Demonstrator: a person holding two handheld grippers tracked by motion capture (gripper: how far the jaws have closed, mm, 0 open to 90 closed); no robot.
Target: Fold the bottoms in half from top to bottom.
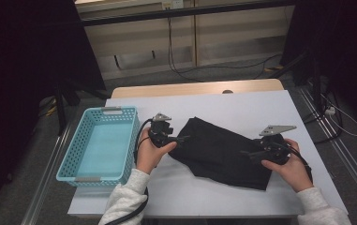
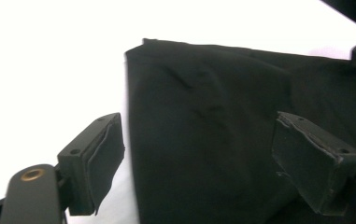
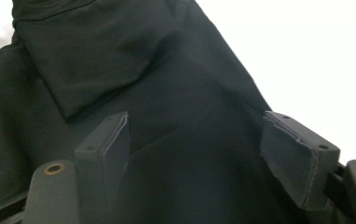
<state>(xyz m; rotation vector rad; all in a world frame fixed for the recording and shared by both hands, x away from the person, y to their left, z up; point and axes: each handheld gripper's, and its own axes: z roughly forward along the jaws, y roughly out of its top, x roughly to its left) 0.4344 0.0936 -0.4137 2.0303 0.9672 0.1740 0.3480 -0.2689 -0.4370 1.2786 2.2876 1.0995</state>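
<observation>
The black cloth (image 1: 223, 151) is spread flat on the counter (image 1: 260, 105) between both grippers, ready for folding. Left gripper (image 2: 199, 158) fingers are held apart over its edge; right gripper (image 3: 196, 158) fingers likewise apart above it.

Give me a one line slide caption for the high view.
Two hand-held grippers, left gripper and right gripper, open at opposite ends of a folded black garment beside an empty turquoise basket.

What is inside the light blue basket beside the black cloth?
Nothing shows inside the basket: its pale blue floor is bare. The near wall hides a thin strip of that floor. The black cloth lies outside, on the table.
</observation>
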